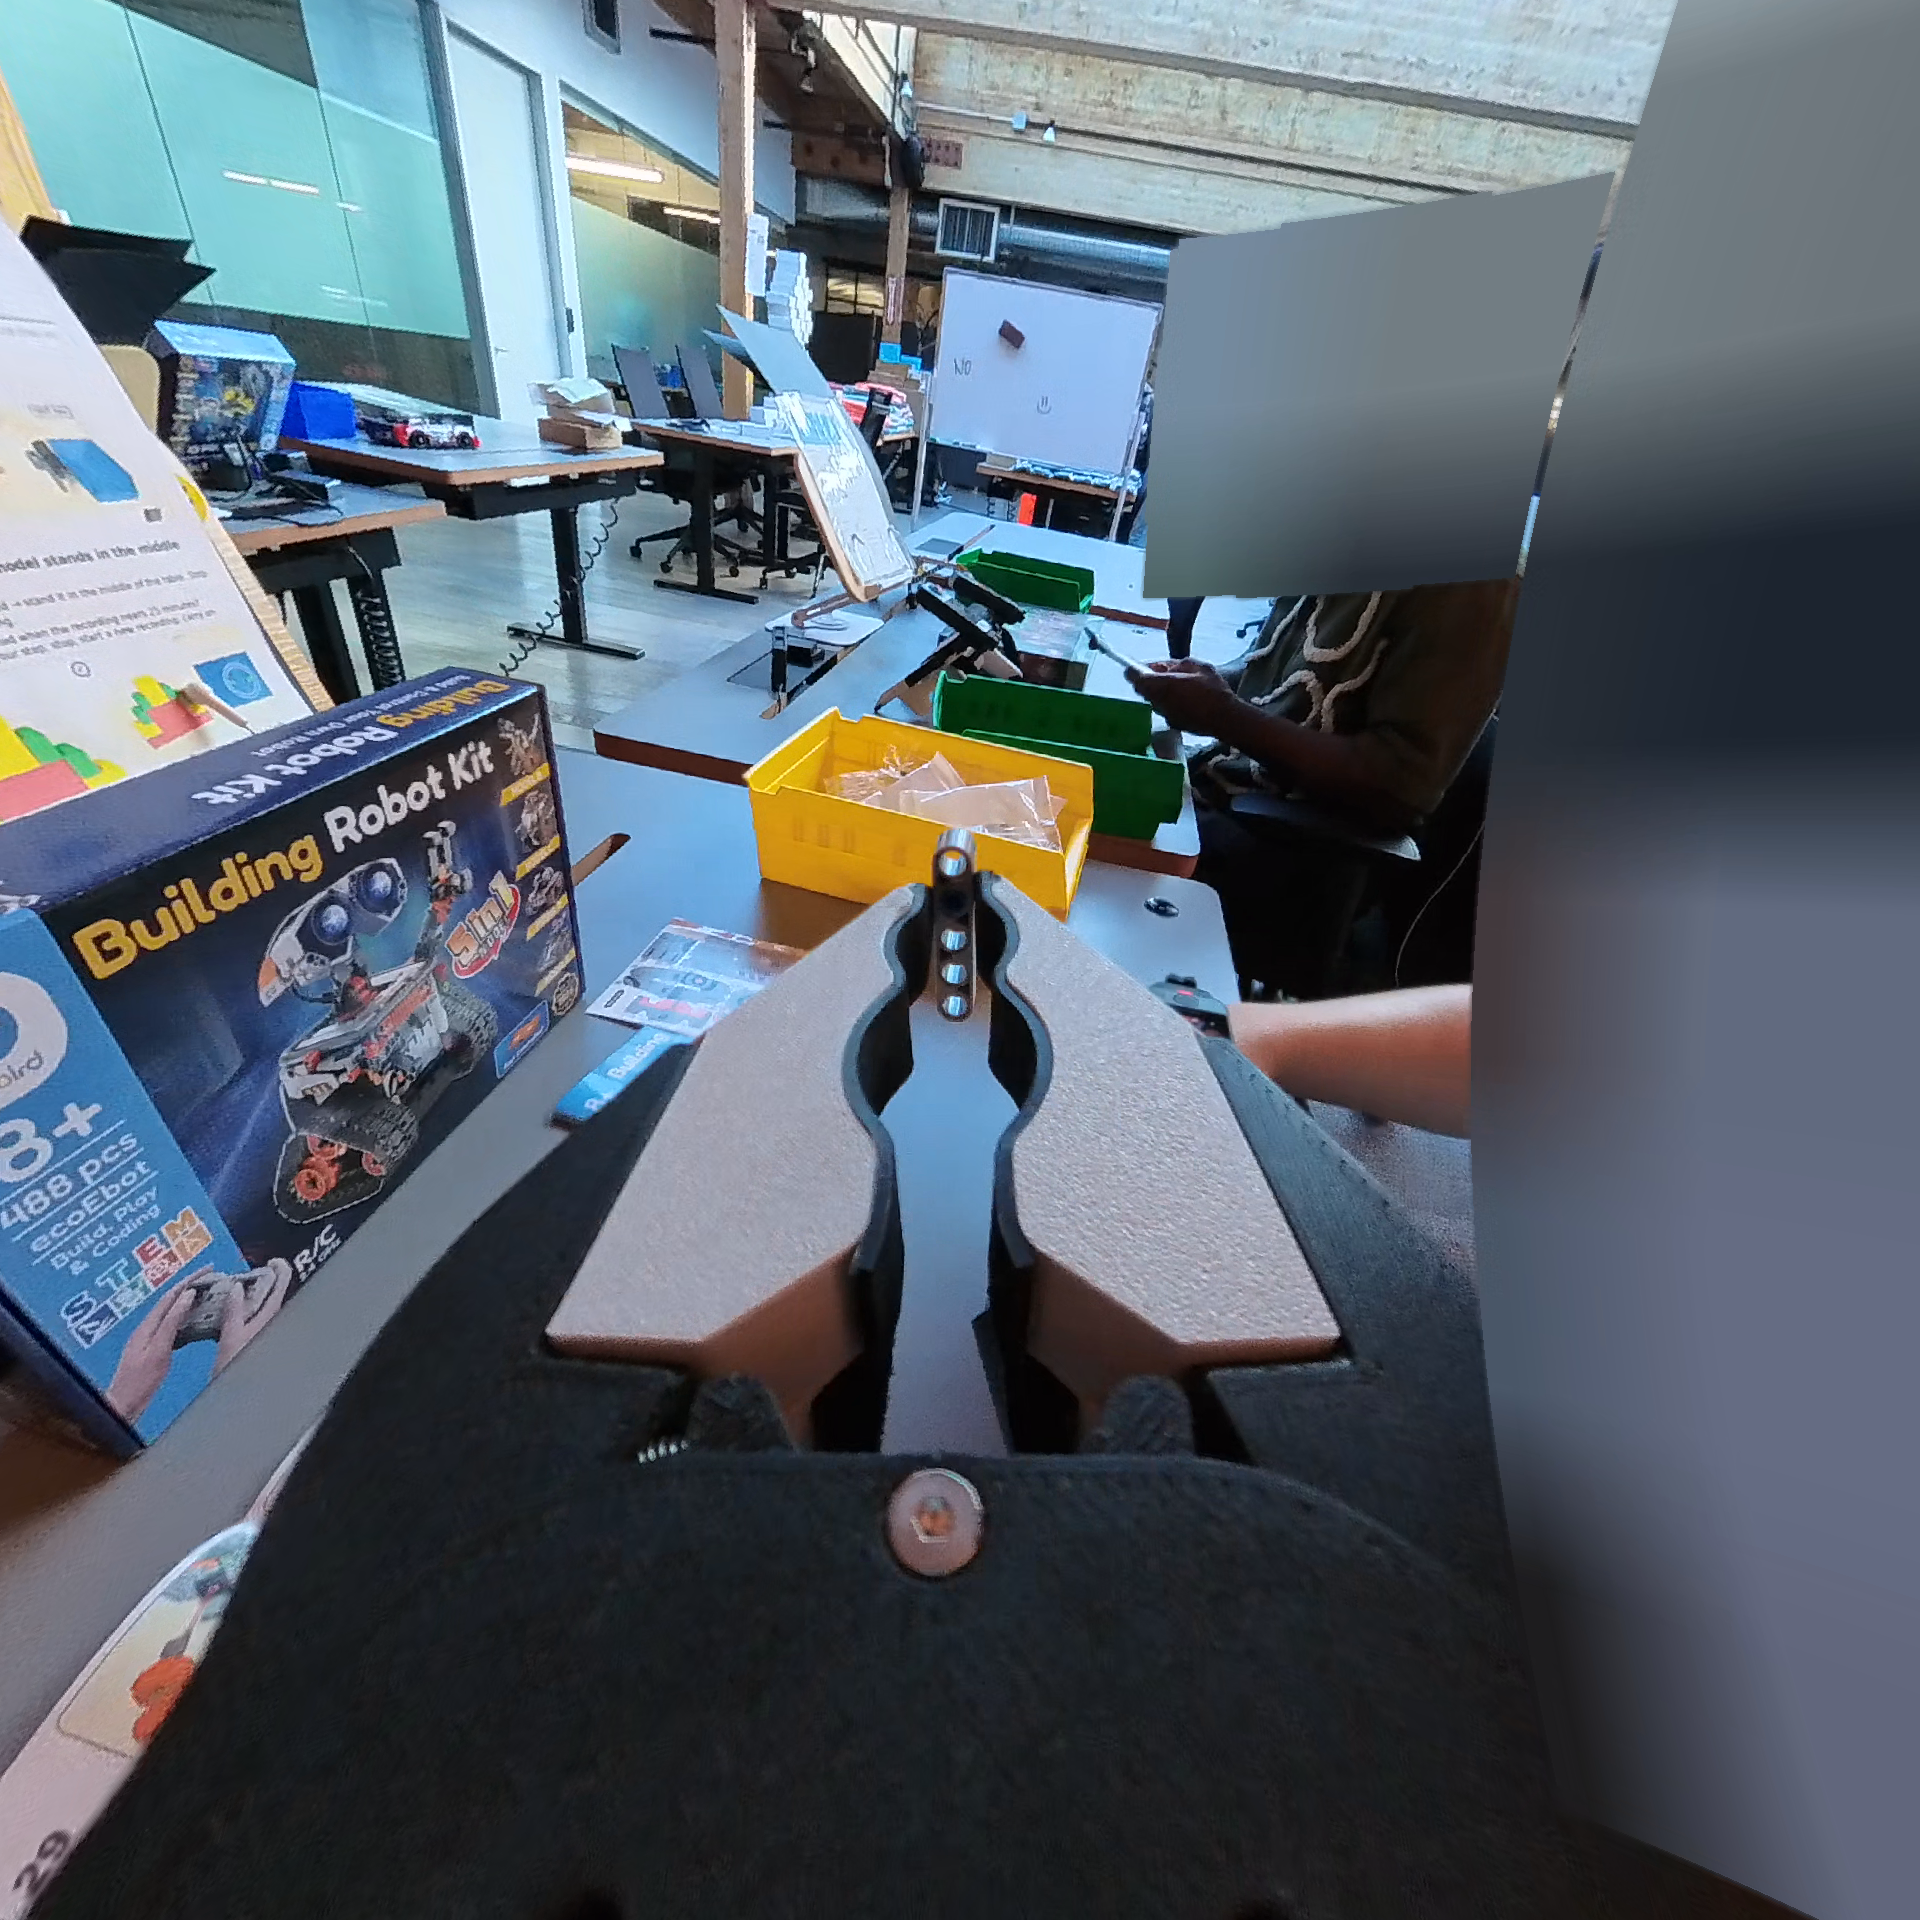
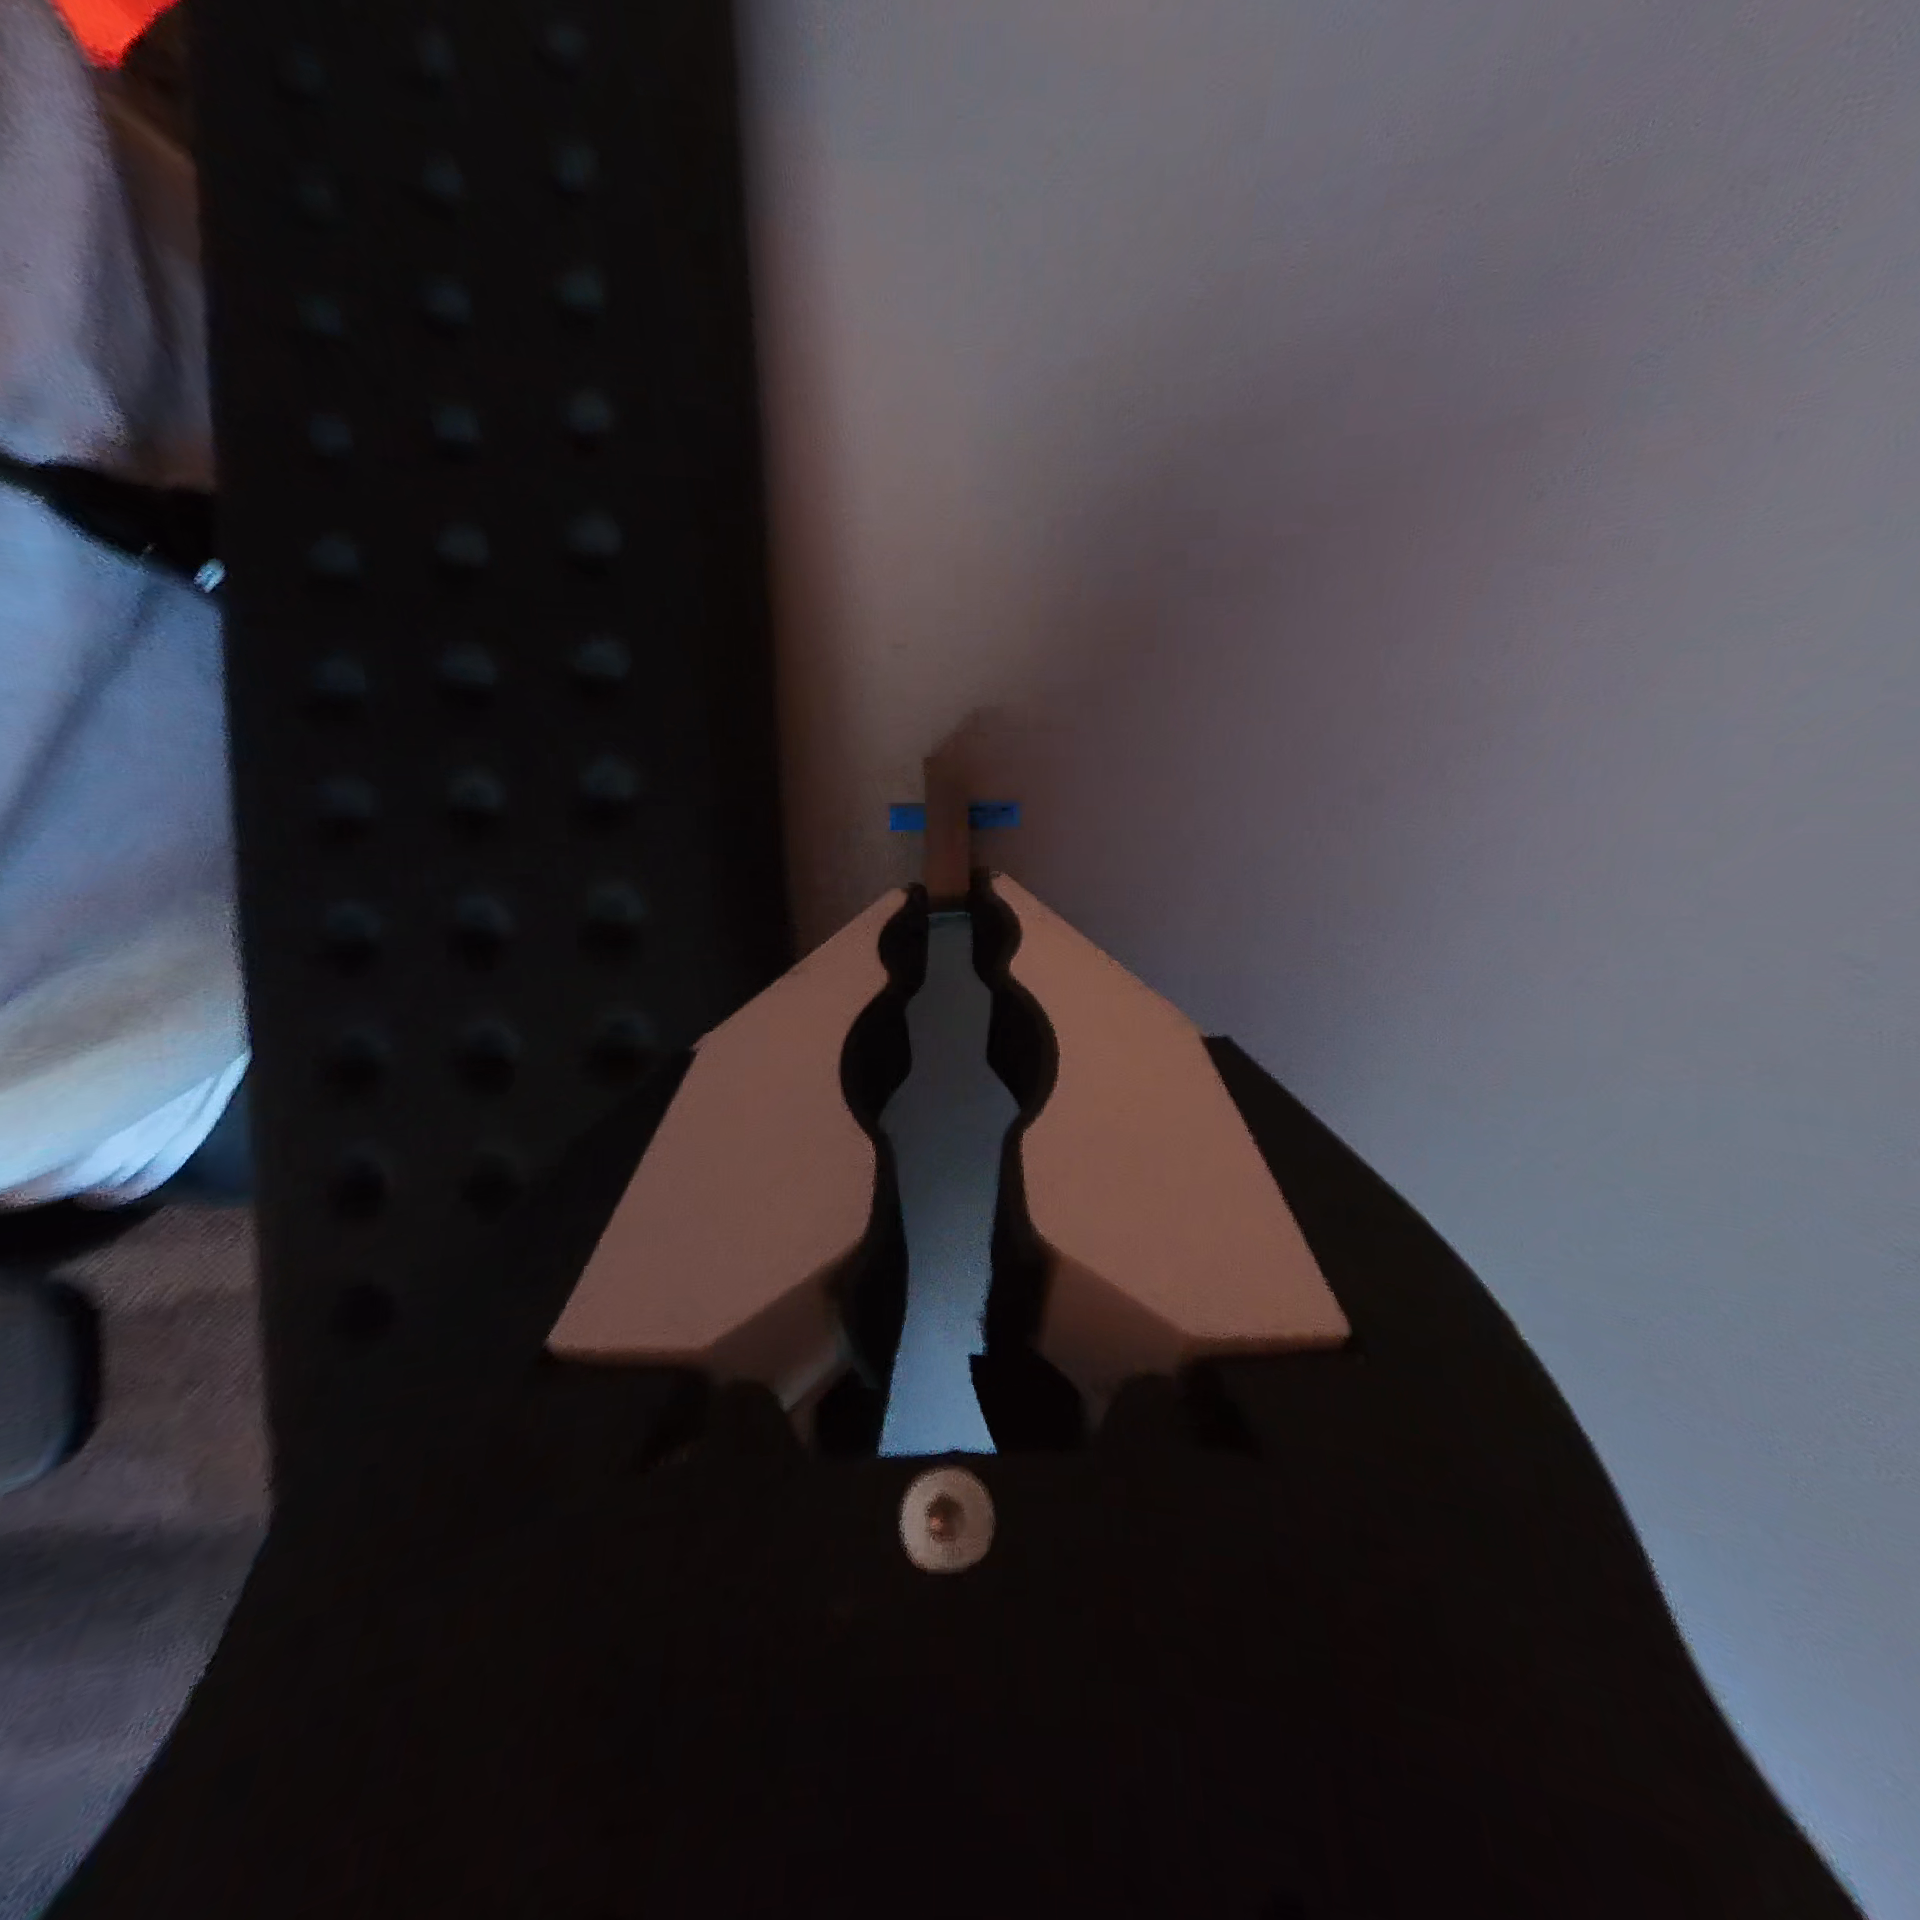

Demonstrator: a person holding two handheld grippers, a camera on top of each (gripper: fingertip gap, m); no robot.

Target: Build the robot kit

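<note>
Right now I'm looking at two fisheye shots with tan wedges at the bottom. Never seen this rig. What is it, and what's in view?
No robot arm here: a person carries a two-finger claw in each hand, and a camera on each looks forward along its fingers. The tan wedges are those fingers.

Left wrist view: the left claw is shut on a dark beam with a row of holes, standing upright at its tips. Past it, on the dark table, lie a yellow bin with clear bags, a toy kit box and a booklet.

Right wrist view: dim and very close. The right claw pinches a thin tan piece with something blue across it; I can't tell what it is. A black studded plate stands to its left.
</note>
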